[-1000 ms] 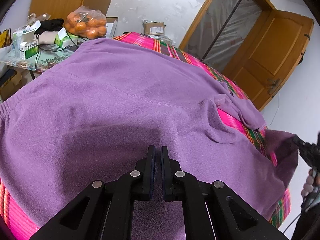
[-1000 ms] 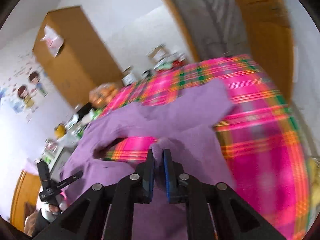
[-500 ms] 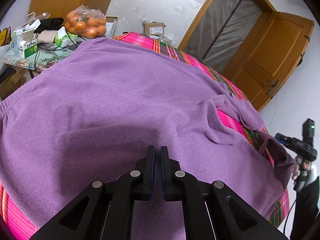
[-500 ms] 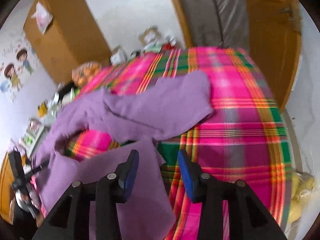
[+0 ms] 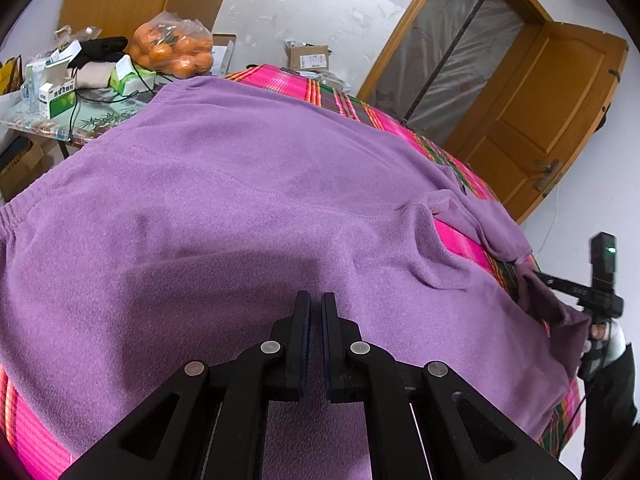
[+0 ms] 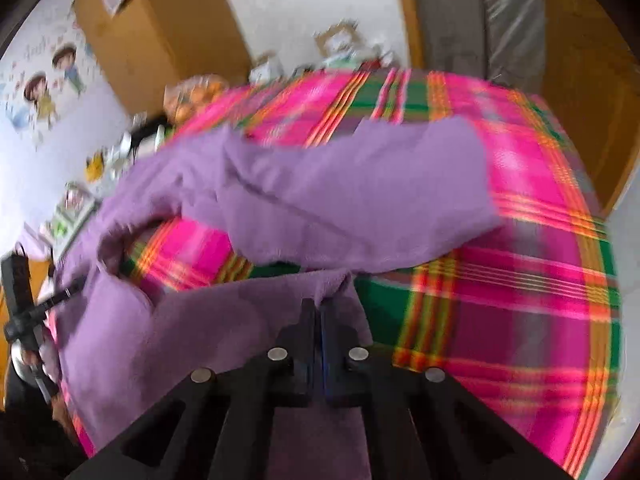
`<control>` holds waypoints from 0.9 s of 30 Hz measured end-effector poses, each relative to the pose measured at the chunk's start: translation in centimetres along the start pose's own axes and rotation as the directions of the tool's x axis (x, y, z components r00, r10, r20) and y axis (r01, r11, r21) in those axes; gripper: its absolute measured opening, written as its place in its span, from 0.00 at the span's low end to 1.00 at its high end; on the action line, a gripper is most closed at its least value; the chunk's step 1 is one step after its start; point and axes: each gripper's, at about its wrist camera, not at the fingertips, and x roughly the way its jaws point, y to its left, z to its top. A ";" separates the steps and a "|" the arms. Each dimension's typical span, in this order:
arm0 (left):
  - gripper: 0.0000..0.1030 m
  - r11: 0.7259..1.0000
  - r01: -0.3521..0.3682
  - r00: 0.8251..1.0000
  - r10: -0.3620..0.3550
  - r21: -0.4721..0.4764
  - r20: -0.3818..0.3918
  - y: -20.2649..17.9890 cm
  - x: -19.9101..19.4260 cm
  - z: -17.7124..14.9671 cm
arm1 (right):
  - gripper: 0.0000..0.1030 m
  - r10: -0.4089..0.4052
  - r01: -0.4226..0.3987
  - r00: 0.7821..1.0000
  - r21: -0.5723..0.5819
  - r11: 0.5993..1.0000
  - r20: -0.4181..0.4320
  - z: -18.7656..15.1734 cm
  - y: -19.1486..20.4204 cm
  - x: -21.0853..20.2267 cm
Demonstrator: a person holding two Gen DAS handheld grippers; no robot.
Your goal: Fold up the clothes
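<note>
The right gripper (image 6: 319, 306) has its jaws pressed together on a bunched edge of the purple garment (image 6: 360, 196); the left gripper (image 5: 316, 300) is likewise closed, its tips sunk against the same cloth, though whether it pinches a fold cannot be told. The garment is soft, fuzzy fleece, spread wide and rumpled over a bed with a pink, green and orange checked cover (image 6: 520, 280); one sleeve lies folded across.
</note>
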 end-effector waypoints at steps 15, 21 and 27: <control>0.05 0.998 -0.044 0.999 0.044 0.037 -0.016 -0.7 -0.2 -0.2 | 0.03 -0.536 0.286 0.798 0.608 0.740 0.277 -13.1 -6.3 -22.3; 0.05 0.993 0.002 1.000 0.000 0.114 -0.014 -3.4 -1.6 -0.4 | 0.04 -0.487 0.338 0.872 0.652 0.678 0.054 -17.8 -7.4 -20.3; 0.05 0.983 0.057 0.998 -0.054 0.174 -0.024 -6.3 -1.5 -0.3 | 0.13 -0.500 0.321 0.864 0.701 0.637 0.060 -20.6 -7.8 -23.3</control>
